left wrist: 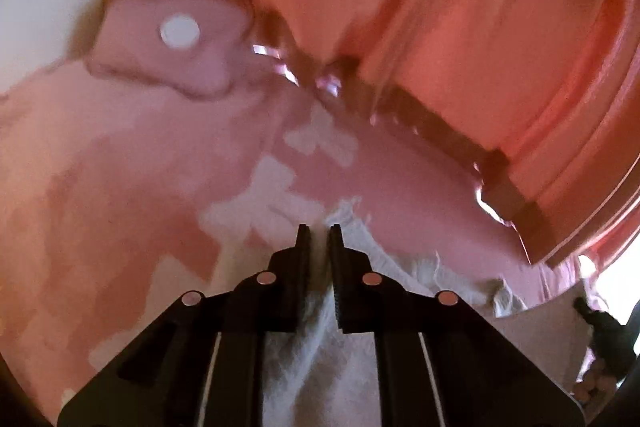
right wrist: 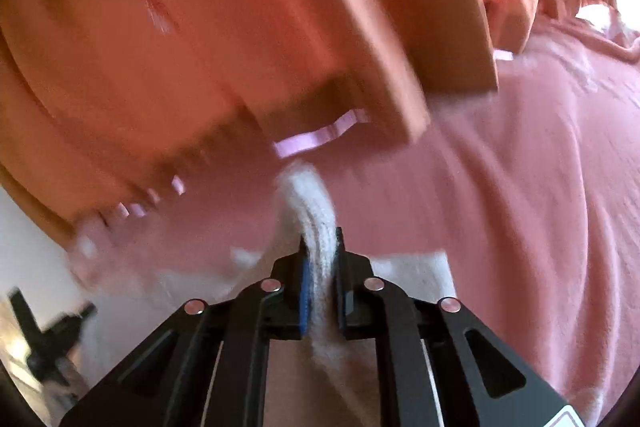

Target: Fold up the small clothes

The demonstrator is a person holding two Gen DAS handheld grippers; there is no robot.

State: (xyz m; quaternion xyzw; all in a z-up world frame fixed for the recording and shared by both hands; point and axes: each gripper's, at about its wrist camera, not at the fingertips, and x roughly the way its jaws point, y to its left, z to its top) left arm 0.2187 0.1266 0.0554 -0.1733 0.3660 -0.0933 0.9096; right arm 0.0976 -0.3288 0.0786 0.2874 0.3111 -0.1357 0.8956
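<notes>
Both the left hand-held gripper [left wrist: 319, 227] and right hand-held gripper [right wrist: 320, 233] are clamped on the small white knitted garment [right wrist: 316, 227] over the pink bedspread [right wrist: 520, 207], lifting its edge; next, carrying it across evenly

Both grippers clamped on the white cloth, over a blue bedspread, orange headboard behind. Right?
Not blue. The bedspread is pink, as the right wrist view shows plainly. The rest holds: the right gripper has its jaws shut on the white cloth, the left gripper on the same kind of cloth, and the orange headboard stands behind.
</notes>
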